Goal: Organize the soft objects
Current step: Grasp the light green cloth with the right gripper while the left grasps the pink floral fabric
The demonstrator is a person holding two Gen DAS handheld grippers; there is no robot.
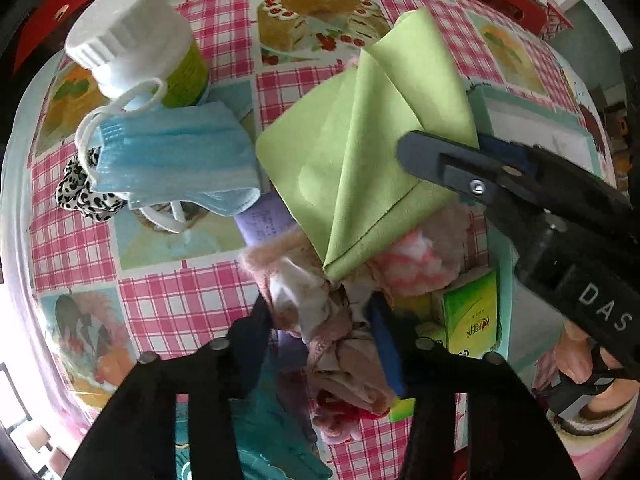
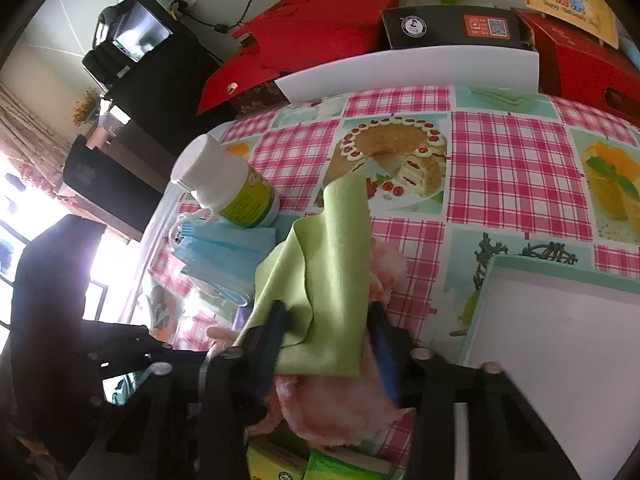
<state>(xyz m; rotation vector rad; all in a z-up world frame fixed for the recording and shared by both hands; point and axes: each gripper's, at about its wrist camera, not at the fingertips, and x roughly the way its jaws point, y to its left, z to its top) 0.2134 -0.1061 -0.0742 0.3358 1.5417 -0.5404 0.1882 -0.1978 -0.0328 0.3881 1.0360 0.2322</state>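
My left gripper (image 1: 320, 308) is shut on a bunched pink and white fuzzy sock (image 1: 320, 320), held above the table. A light green cloth (image 1: 360, 160) lies draped over a pink fluffy item (image 1: 416, 268). My right gripper (image 2: 328, 320) has its fingers on either side of the green cloth (image 2: 320, 280), over the pink fluffy item (image 2: 340, 408); it also shows in the left wrist view (image 1: 440, 160). A blue face mask (image 1: 172, 160) lies to the left, over a leopard-print scrunchie (image 1: 80, 196).
A white-capped bottle (image 1: 140, 48) stands at the far left on the checked tablecloth (image 1: 180, 300). A teal-rimmed white box (image 2: 560, 340) lies on the right. Green packets (image 1: 472, 320) lie near me. Red boxes (image 2: 320, 28) stand along the table's back edge.
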